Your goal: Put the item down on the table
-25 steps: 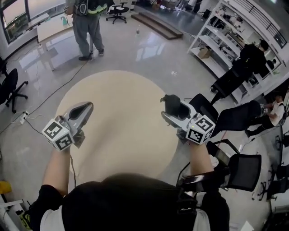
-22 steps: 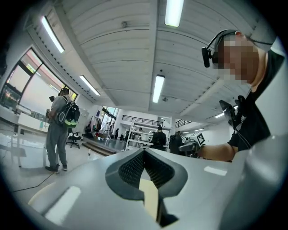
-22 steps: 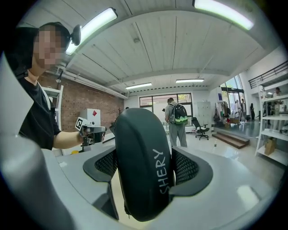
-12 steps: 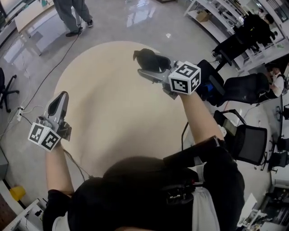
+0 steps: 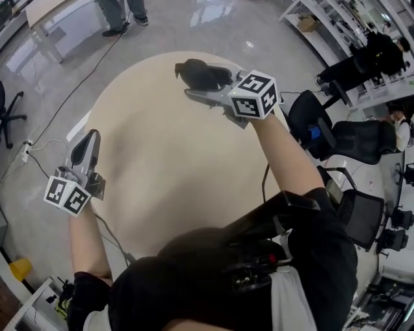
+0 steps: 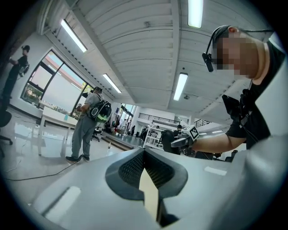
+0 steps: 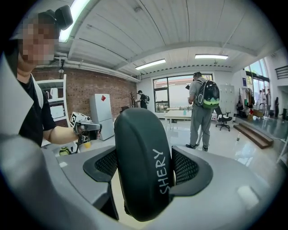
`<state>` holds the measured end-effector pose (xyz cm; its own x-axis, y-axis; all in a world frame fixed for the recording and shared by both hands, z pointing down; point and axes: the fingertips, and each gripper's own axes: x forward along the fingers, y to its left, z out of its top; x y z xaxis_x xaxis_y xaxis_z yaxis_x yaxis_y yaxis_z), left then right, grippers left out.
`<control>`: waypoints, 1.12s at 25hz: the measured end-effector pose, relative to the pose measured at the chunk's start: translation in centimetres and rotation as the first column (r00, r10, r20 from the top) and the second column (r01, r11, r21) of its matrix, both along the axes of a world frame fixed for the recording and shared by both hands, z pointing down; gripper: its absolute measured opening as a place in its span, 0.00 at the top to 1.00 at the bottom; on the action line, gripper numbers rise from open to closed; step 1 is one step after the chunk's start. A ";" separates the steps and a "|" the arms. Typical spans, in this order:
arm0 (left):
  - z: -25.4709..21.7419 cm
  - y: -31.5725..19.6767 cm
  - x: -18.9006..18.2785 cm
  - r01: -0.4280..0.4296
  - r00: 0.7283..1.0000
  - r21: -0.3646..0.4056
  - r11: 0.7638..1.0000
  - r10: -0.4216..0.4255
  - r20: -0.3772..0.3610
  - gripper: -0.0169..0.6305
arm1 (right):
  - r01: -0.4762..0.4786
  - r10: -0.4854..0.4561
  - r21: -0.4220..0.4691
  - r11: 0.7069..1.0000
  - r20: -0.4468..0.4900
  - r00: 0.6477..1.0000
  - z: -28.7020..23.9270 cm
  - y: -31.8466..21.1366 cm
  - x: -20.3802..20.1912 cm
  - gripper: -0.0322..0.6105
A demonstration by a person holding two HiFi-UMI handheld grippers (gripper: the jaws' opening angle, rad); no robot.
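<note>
My right gripper (image 5: 193,83) is shut on a dark oval case (image 5: 200,72) and holds it above the far part of the round beige table (image 5: 162,161). In the right gripper view the case (image 7: 144,166) stands on edge between both pads, with white lettering on its rim. My left gripper (image 5: 84,143) hovers over the table's left edge with its fingers together and nothing held. In the left gripper view its pads (image 6: 135,166) meet at the tips, and the right gripper (image 6: 180,141) with the case shows beyond them.
Black office chairs (image 5: 352,139) stand close to the table's right side. A person (image 5: 119,13) stands on the glossy floor beyond the table, near a white desk (image 5: 45,19). A cable (image 5: 71,103) runs across the floor at the left. Shelving (image 5: 336,26) lines the far right.
My right gripper has carried the case from the table's right edge forward and left, over the far part of the table. The left gripper has drawn back to the left edge.
</note>
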<state>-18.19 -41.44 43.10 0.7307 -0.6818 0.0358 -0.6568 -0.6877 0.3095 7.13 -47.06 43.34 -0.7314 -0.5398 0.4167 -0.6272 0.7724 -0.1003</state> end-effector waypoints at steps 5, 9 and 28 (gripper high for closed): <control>3.8 -2.0 1.3 0.021 1.000 -0.021 1.000 -0.021 0.004 0.98 | 0.063 -0.064 -0.036 0.997 -0.031 0.998 4.2 -3.4 -0.6 0.37; 6.0 -5.0 -1.8 0.063 0.998 -0.032 0.997 -0.063 -0.007 0.98 | 0.127 -0.130 -0.048 0.991 -0.072 0.989 7.2 -8.3 -5.1 0.37; 15.4 -13.1 -3.1 0.113 0.993 0.032 0.993 -0.114 0.040 0.98 | 0.308 -0.308 -0.051 0.950 -0.318 0.897 21.8 -21.3 -12.0 0.37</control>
<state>-21.33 -54.50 58.47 0.6471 -0.7611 0.0434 -0.7427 -0.6166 0.2611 -4.87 -68.33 65.18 -0.6898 -0.3096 0.6545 -0.3563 0.9321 0.0654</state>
